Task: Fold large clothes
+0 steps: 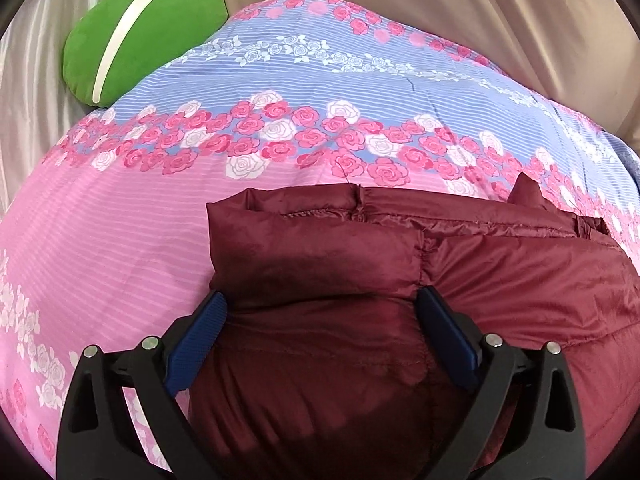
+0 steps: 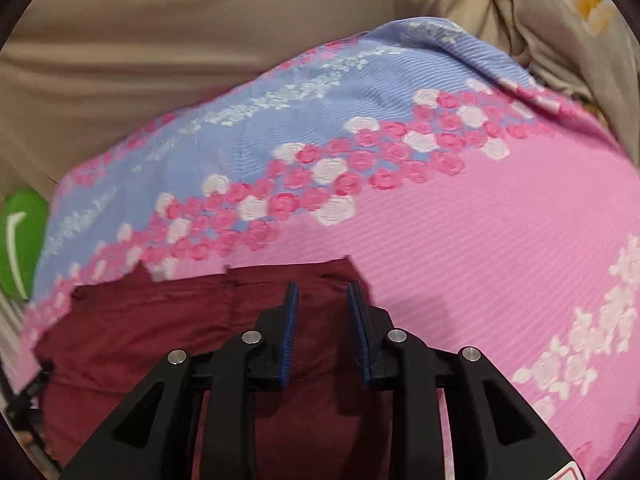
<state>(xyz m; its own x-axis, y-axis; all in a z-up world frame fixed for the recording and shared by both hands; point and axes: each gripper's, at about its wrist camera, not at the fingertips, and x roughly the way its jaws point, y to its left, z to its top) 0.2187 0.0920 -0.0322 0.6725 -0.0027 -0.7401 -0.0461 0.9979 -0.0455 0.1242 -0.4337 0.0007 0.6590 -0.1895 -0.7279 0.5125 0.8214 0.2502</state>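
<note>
The maroon puffer jacket (image 1: 360, 300) lies folded on the bed's floral quilt (image 1: 120, 240). Left gripper (image 1: 320, 300) gapes wide astride it; right gripper (image 2: 322, 292) hovers part-open, empty. Press bulk flat (padding springs back).

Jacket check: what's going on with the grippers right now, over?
Left gripper wide open, astride maroon jacket. Right gripper partly open above it, gripping nothing. Green cushion sits well clear on floral bedcover.

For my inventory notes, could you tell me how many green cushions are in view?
1. The green cushion lies beside the floral quilt's far left edge, beyond the maroon jacket. Others may be hidden.
</note>
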